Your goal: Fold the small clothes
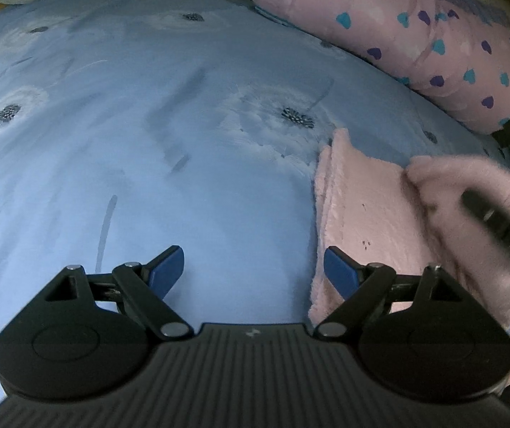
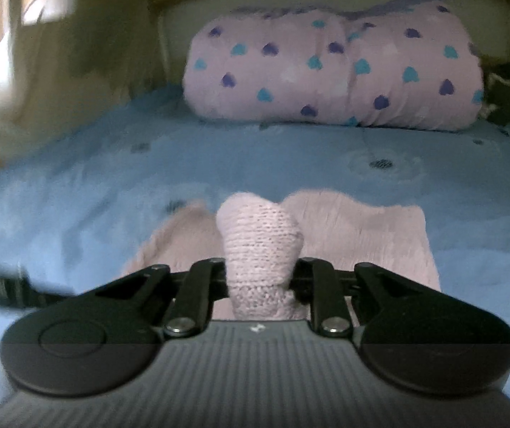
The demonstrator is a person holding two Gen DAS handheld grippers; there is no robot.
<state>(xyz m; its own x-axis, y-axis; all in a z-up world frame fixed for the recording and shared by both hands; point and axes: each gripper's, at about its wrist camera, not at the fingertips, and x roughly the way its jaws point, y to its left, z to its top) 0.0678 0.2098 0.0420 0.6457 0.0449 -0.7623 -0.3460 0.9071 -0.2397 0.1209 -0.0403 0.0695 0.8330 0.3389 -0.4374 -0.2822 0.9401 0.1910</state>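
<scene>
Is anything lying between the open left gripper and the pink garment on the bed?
Nothing visible. The left gripper hangs open over bare blue sheet, and the pink garment lies right beside one fingertip; the right gripper already pinches its far part.

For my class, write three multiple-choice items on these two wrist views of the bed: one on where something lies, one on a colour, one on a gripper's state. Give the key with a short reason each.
1. Where does the heart-print pillow lie?
A. at the far end of the bed
B. between the left gripper's fingers
C. on the floor

2. What colour is the bedsheet?
A. green
B. blue
C. red

3. How is the right gripper?
A. wide open and empty
B. out of view
C. shut on the pink knitted garment

Key:
1 A, it sits beyond the garment at the bed's far end.
2 B, the sheet is blue with pale flowers.
3 C, knit fabric bunches between its closed fingers.
</scene>
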